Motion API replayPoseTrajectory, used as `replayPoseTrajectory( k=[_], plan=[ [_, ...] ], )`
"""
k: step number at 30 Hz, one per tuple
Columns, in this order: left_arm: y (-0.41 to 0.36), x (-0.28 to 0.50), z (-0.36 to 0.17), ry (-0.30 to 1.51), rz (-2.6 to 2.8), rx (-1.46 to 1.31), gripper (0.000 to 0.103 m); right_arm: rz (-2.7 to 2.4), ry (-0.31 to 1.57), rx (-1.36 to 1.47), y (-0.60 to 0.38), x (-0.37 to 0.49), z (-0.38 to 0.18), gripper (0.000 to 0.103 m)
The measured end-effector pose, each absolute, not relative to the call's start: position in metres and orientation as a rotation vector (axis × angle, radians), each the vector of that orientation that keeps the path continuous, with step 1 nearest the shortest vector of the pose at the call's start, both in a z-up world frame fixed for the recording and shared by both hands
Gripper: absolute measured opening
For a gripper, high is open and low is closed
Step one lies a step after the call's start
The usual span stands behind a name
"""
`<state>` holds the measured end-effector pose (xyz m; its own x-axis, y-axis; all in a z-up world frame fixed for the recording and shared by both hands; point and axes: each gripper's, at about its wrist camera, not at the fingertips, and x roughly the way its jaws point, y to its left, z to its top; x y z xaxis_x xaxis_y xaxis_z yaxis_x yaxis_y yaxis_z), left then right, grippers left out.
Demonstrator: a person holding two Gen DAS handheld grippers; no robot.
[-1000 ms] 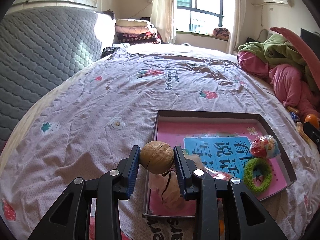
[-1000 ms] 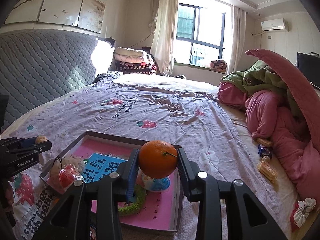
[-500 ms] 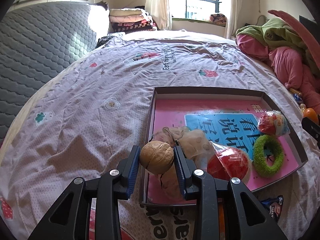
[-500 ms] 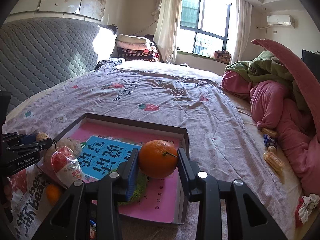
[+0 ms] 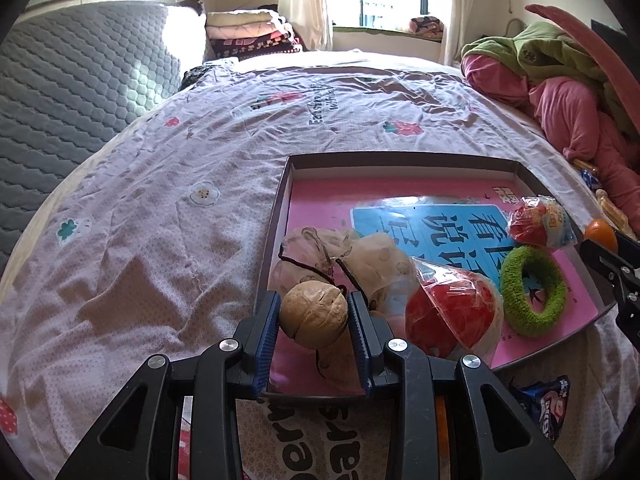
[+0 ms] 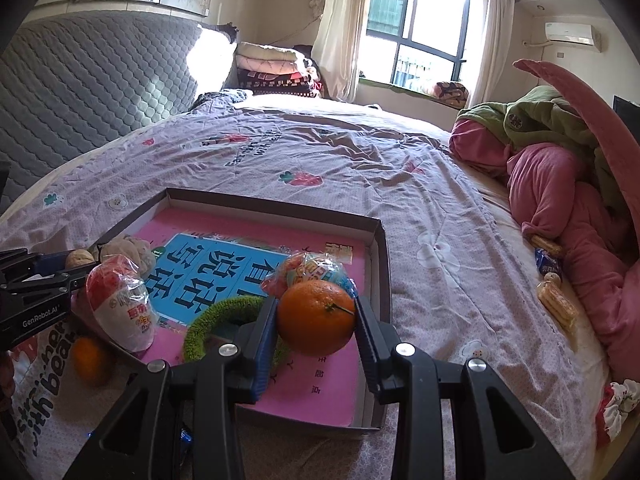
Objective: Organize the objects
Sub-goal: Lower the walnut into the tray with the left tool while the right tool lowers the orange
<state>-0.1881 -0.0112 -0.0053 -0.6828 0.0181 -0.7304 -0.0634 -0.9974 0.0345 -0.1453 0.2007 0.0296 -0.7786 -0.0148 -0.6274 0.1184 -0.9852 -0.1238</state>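
Nearer now: "GenRobot.AI" left gripper (image 6: 74, 260)

Background: grey quilted headboard (image 6: 100, 80); folded blankets (image 6: 276, 66) stacked beside it. Curtained window (image 6: 424, 36) behind. Heaped pink and green bedding (image 6: 560, 152) at right. Wall unit (image 6: 570, 32), probably an air conditioner.

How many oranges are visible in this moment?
2. One orange is clamped in the right claw above the tray's near right corner. A second orange lies on the bedsheet outside the tray's left side. Others may be hidden behind the claws.
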Motion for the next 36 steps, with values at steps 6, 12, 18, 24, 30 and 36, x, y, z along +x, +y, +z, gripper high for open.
replayPoseTrajectory(
  k=[6,12,18,24,30,36],
  plan=[
    [-0.007,-0.191,-0.007,0.079,2.833,-1.237,0.035,-2.873,0.248,1.055,0.199,-0.148,0.022,0.038],
    [-0.002,-0.193,-0.008,0.052,2.828,-1.232,0.035,-2.856,0.241,1.095,0.199,-0.15,0.014,0.038],
    [0.006,-0.193,-0.009,0.058,2.821,-1.228,0.035,-2.842,0.215,1.138,0.201,-0.155,0.005,0.038],
    [0.006,-0.195,-0.01,0.056,2.824,-1.23,0.035,-2.839,0.184,1.15,0.204,-0.156,0.002,0.038],
    [0.006,-0.197,-0.012,0.044,2.83,-1.235,0.035,-2.843,0.156,1.156,0.205,-0.158,0.001,0.038],
    [0.009,-0.195,-0.015,0.091,2.831,-1.234,0.035,-2.837,0.125,1.164,0.208,-0.158,-0.001,0.038]
  ],
)
